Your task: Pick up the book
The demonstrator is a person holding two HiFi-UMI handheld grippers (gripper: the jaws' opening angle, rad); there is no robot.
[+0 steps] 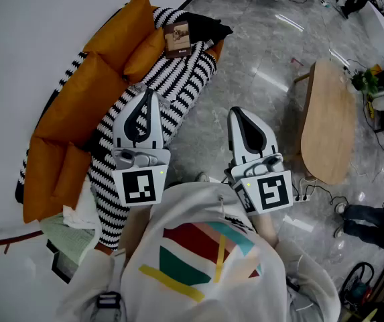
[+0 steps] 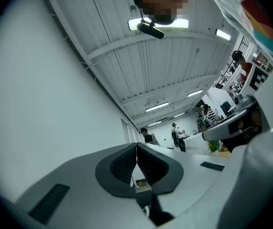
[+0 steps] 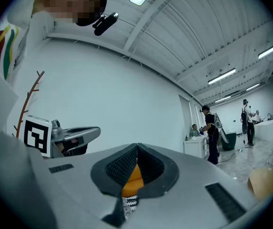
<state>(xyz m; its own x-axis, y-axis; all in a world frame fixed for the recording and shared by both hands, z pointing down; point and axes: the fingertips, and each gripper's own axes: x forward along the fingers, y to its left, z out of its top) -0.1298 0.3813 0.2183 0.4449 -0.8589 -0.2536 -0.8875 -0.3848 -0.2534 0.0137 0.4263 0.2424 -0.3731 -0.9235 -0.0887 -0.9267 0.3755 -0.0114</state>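
In the head view, the book point(image 1: 177, 37), small with a brown cover, lies at the far end of an orange sofa point(image 1: 78, 113), on a black-and-white striped blanket point(image 1: 178, 79). My left gripper point(image 1: 149, 94) hovers over the blanket, well short of the book, its jaws shut and empty. To its right, my right gripper point(image 1: 234, 113) is held over the grey floor, also shut with nothing in it. The left gripper view shows the left gripper point(image 2: 136, 149) tips meeting against a white wall. In the right gripper view, the right gripper point(image 3: 136, 149) tips touch, with orange cushion visible behind them.
An oval wooden table point(image 1: 329, 119) stands on the floor at the right, with a power strip and cables point(image 1: 303, 193) beside it. Folded pale green cloth point(image 1: 71, 237) lies at the sofa's near end. Several people point(image 3: 211, 132) stand far off in the room.
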